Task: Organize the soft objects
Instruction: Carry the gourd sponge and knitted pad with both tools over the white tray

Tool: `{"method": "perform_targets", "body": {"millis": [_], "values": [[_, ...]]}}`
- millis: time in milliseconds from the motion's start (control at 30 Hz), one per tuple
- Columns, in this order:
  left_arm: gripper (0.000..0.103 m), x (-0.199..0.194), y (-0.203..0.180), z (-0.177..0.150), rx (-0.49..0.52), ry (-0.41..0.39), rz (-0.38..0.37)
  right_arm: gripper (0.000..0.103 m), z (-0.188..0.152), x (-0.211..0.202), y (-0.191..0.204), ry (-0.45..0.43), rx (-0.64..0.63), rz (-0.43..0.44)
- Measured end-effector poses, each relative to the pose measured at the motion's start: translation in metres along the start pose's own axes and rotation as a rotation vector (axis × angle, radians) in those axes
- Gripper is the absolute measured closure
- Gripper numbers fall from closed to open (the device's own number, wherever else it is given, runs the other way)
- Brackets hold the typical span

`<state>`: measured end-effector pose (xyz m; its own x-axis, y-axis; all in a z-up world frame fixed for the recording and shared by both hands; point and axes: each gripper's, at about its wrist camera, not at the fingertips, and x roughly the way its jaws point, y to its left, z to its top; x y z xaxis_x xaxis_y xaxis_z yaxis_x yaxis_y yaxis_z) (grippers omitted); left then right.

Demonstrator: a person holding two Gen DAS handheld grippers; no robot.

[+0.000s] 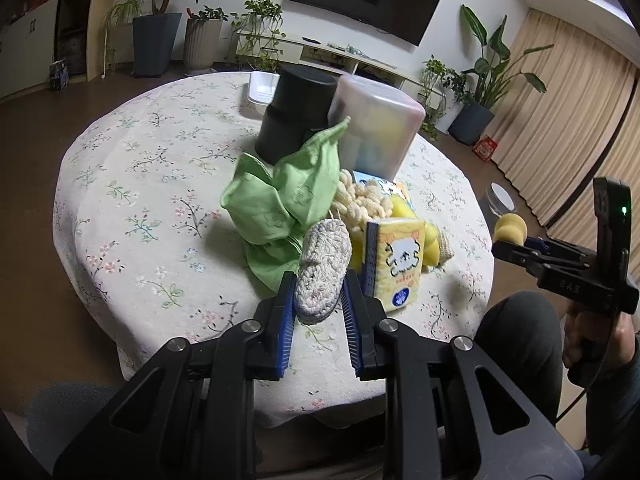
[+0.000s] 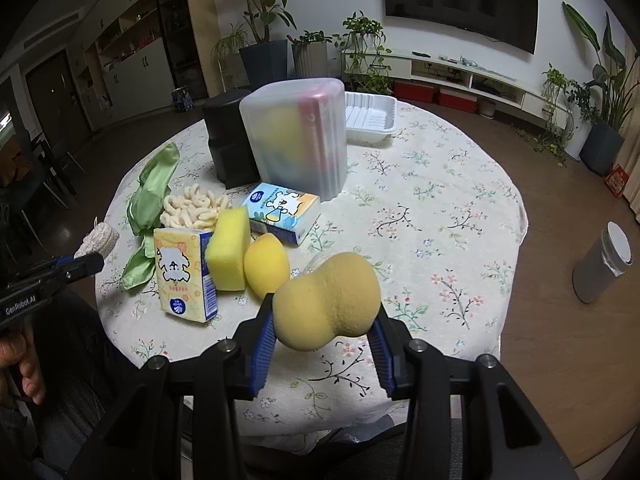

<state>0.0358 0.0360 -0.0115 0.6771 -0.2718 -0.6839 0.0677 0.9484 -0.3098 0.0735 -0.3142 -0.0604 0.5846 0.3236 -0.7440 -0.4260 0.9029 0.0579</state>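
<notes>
- Woven pad (image 1: 323, 268): grey-white, oval, on edge, pinched in left gripper (image 1: 316, 300).
- Peanut sponge (image 2: 328, 300): yellow, held in right gripper (image 2: 322, 320).
- Green cloth (image 1: 280, 200): crumpled beside 2 tissue packs, cream rope, yellow sponges.

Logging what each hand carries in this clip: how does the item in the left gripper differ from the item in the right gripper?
The left gripper is shut on a woven pad, grey-white braided cord in an oval; the right gripper is shut on a peanut-shaped sponge, plain yellow with a fine-pored surface. The woven pad stands on edge, thin between the jaws; the peanut-shaped sponge is thick and bulges above them. Both are soft and held above the table.
</notes>
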Motion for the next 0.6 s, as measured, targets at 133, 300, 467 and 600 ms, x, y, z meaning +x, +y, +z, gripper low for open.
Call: {"method": "perform_targets", "body": {"millis": [133,300,467,600], "values": [[0.083,-0.006,0.012,0.011,-0.015,-0.020,0.008,0.058,0.004,-0.004,-0.002,0.000,-0.017,-0.014],[0.083,-0.015,0.035,0.034,-0.027,-0.042,0.037,0.058,0.013,-0.004,-0.019,0.013,-0.011,-0.037],[0.083,-0.021,0.052,0.067,-0.005,-0.058,0.065,0.058,0.030,-0.008,-0.049,0.013,-0.007,-0.082],[0.083,-0.019,0.059,0.114,0.054,-0.098,0.098,0.058,0.062,-0.009,-0.075,-0.015,-0.010,-0.121]]}}
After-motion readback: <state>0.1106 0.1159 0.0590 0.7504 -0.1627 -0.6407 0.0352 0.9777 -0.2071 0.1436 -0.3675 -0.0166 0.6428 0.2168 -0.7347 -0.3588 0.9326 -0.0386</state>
